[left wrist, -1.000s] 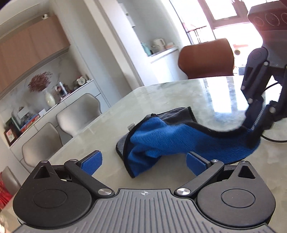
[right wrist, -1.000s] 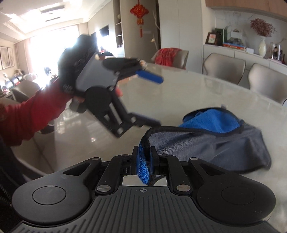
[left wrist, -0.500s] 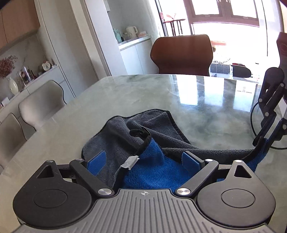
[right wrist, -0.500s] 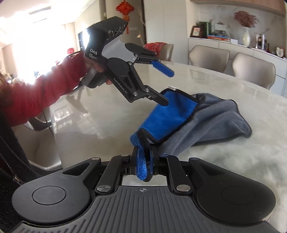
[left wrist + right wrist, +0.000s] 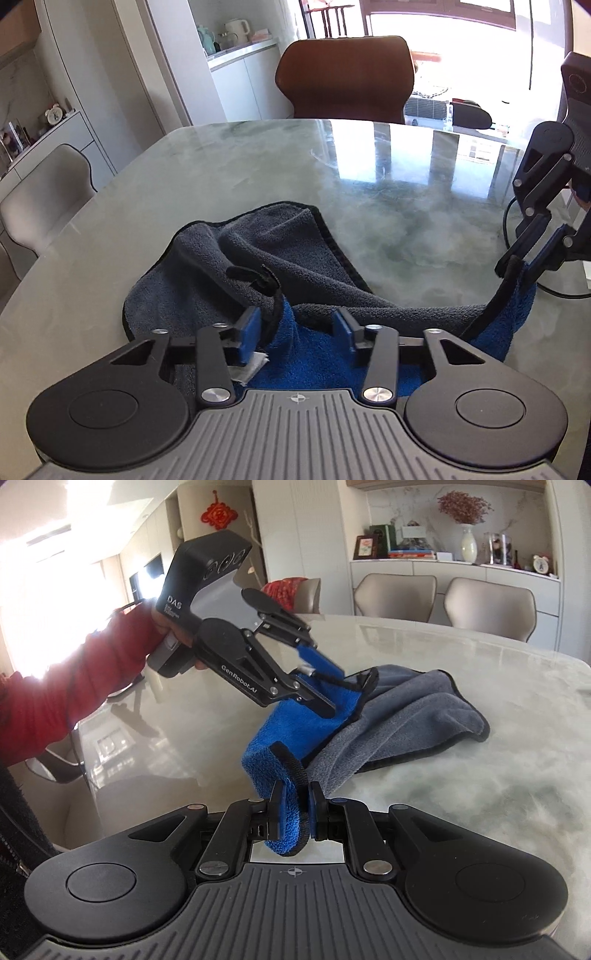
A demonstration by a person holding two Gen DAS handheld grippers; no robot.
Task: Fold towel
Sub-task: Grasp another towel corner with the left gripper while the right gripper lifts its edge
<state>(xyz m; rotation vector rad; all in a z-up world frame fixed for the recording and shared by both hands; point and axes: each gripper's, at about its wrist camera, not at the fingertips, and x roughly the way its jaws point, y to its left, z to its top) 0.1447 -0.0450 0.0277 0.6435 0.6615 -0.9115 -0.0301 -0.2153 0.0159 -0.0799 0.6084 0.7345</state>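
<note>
Tabletop (image 5: 229, 177): left gripper (image 5: 295, 328) now closing around towel (image 5: 258, 266).

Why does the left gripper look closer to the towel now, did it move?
Yes. The left gripper moved in over the towel, toward the brown chair; its jaws are closing around the towel's corner.

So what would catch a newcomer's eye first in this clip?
The blue-and-grey towel, rumpled on the marble table, one corner clamped in the right gripper. The left gripper is closing over another edge, its pads not yet pressing.
</note>
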